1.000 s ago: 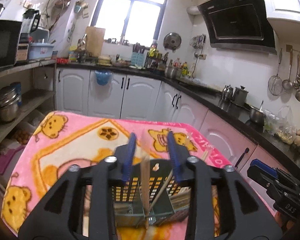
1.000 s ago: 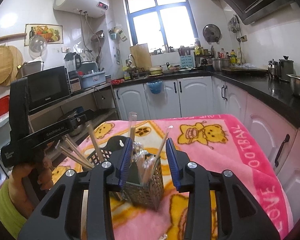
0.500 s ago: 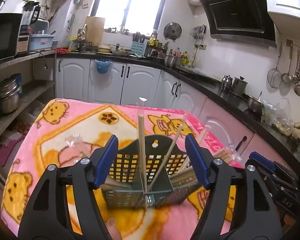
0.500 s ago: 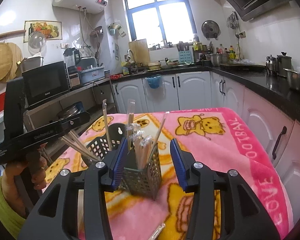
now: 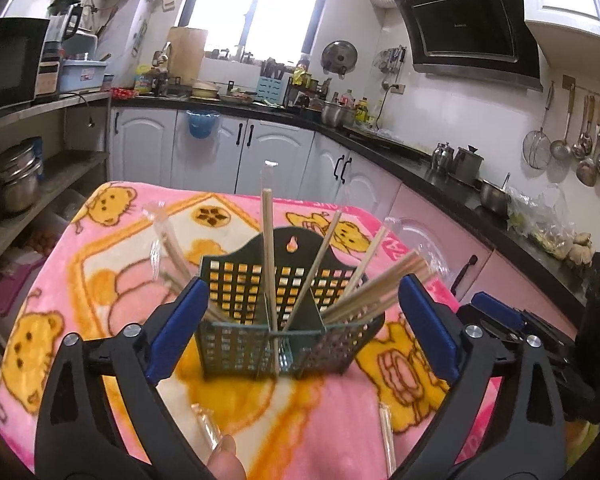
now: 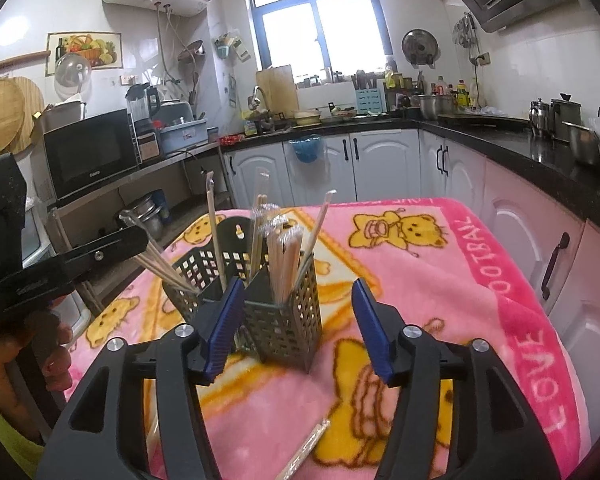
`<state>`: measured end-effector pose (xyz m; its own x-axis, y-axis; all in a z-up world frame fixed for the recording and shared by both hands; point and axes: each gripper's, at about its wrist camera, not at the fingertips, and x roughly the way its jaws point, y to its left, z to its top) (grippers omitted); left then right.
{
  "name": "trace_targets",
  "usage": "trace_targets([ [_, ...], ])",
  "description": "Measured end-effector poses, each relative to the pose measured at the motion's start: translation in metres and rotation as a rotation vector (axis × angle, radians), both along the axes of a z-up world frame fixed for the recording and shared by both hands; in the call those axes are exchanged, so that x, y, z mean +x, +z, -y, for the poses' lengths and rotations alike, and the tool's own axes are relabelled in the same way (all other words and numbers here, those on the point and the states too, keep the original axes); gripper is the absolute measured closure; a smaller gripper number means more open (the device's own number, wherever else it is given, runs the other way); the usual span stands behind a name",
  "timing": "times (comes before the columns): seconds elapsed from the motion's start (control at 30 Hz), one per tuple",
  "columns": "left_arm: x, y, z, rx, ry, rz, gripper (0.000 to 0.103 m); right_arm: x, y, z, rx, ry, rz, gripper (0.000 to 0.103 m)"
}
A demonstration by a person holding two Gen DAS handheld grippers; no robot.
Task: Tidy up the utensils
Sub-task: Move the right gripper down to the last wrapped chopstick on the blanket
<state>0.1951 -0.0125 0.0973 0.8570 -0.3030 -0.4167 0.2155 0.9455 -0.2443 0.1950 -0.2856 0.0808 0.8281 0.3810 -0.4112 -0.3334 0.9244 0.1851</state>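
Note:
A black perforated utensil holder [image 5: 236, 344] stands on the pink cartoon blanket [image 5: 100, 264] with several wooden chopsticks [image 5: 269, 248] leaning in its compartments. My left gripper [image 5: 302, 330] is just in front of it, its jaws opening wide and the pads clear of the holder's sides. In the right wrist view the same holder [image 6: 288, 320] shows a bundle of wrapped chopsticks [image 6: 284, 252] in its near compartment. My right gripper [image 6: 297, 330] is low in front of it, its jaws also opening and the pads touching nothing.
Loose wrapped chopsticks lie on the blanket near me [image 5: 206, 432] [image 5: 386, 436] [image 6: 304, 452]. A hand [image 6: 40, 344] holds the left gripper's body [image 6: 60, 268] at the left. White cabinets [image 6: 380, 160] and a black counter [image 6: 540, 140] ring the table.
The left jaws went from narrow around an upright chopstick to wide open, and that chopstick now stands in the holder. The right jaws widened too. Both grippers sank slightly and drew back.

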Motion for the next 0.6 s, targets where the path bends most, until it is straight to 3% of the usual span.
trace_targets([
  [0.6, -0.024, -0.034, -0.002, 0.070, 0.021, -0.053, 0.011, -0.012, -0.023, -0.005, -0.022, 0.031, -0.062, 0.042],
])
